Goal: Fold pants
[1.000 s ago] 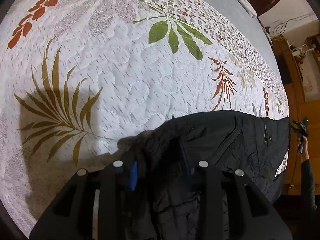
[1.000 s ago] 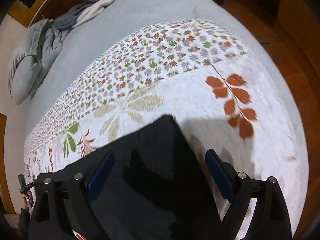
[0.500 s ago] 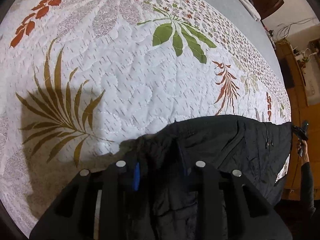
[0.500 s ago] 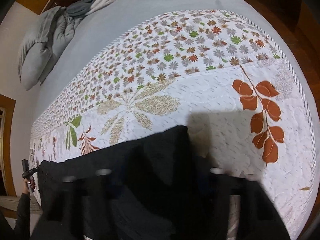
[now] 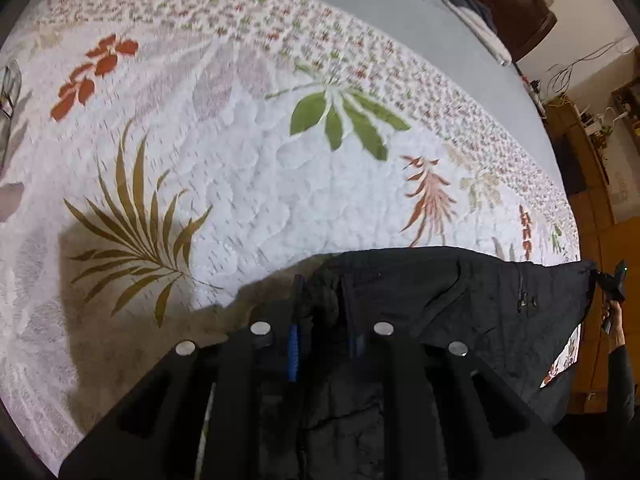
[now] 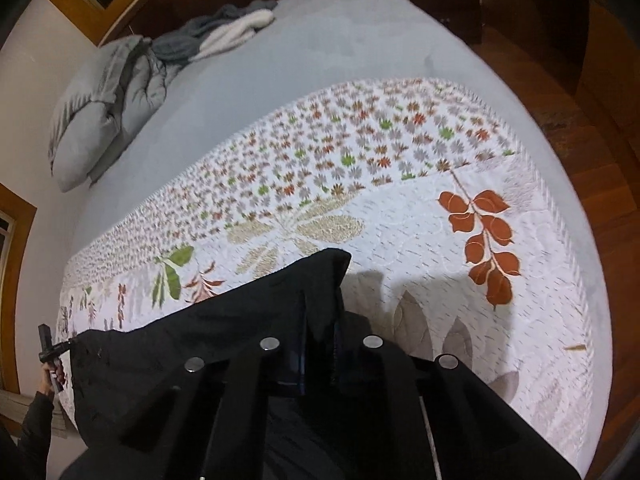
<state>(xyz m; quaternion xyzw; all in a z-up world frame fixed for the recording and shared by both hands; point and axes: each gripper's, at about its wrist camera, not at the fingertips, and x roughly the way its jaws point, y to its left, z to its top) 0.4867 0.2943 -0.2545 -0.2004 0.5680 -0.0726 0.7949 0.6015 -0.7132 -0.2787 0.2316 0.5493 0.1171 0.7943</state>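
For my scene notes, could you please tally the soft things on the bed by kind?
Black pants: 1
Floral quilt: 1
Grey sheet: 1
Grey pillow: 1
Bundled grey and white clothing: 1, pieces not separable
Total: 5

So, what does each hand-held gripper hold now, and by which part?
Both hold the black pants: the left hand-held gripper pinches one end of their edge, the right hand-held gripper the opposite corner.

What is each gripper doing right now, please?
Left gripper: just closed, pinching the black pants.
Right gripper: just closed, pinching the pants too.
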